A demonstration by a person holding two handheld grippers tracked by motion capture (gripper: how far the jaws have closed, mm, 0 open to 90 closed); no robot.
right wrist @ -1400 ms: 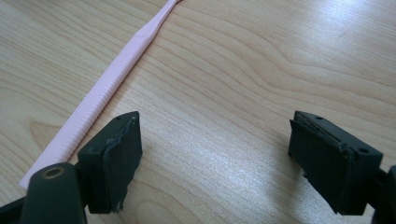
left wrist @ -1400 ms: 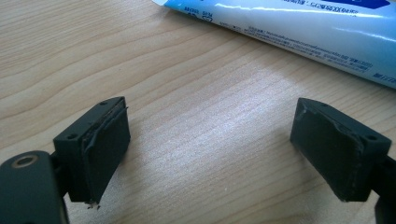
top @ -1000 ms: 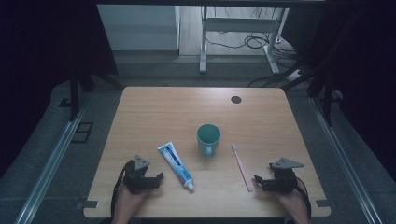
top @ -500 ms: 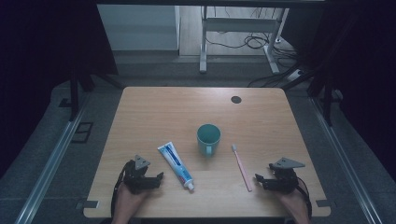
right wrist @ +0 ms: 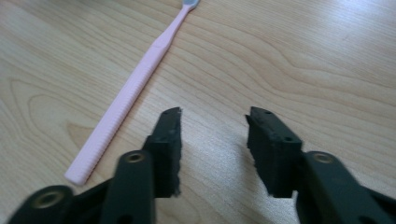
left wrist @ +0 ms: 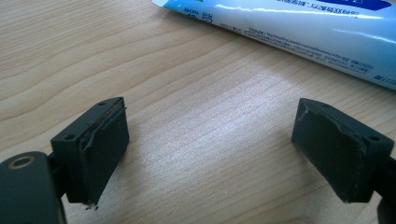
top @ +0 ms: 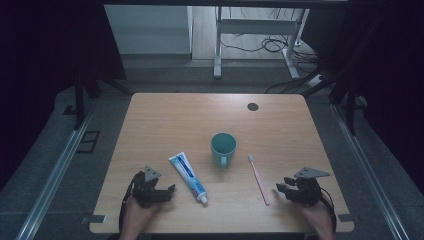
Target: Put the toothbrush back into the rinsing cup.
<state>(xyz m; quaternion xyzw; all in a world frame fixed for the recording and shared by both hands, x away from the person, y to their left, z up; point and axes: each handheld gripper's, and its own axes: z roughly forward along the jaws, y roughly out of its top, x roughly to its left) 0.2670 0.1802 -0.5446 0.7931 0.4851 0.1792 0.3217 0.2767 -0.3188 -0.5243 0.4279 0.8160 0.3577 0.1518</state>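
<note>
The work looks to be at its very start, an approach with nothing yet picked up: taking the teal cup (top: 223,148) as the landmark, the pink toothbrush (top: 259,178) lies flat on the counter (top: 165,117) just to the cup's right and nearer the person, and the toothpaste tube (top: 188,177) lies to the cup's left and nearer the person, cap end toward the counter's near edge. The right tool (top: 281,188) rests near the handle end of the toothbrush, just beside it and not touching; its jaws have just been closing, now stand partly open, and have only bare wood between them. The left tool (top: 169,189) sits just left of the tube with its jaws spread wide and nothing in them. The likely next move is for the right tool to shift sideways over the toothbrush handle, so the thin handle lies between the pads before they close. Counted: one cup, one toothbrush, one toothpaste tube, two tools.
</note>
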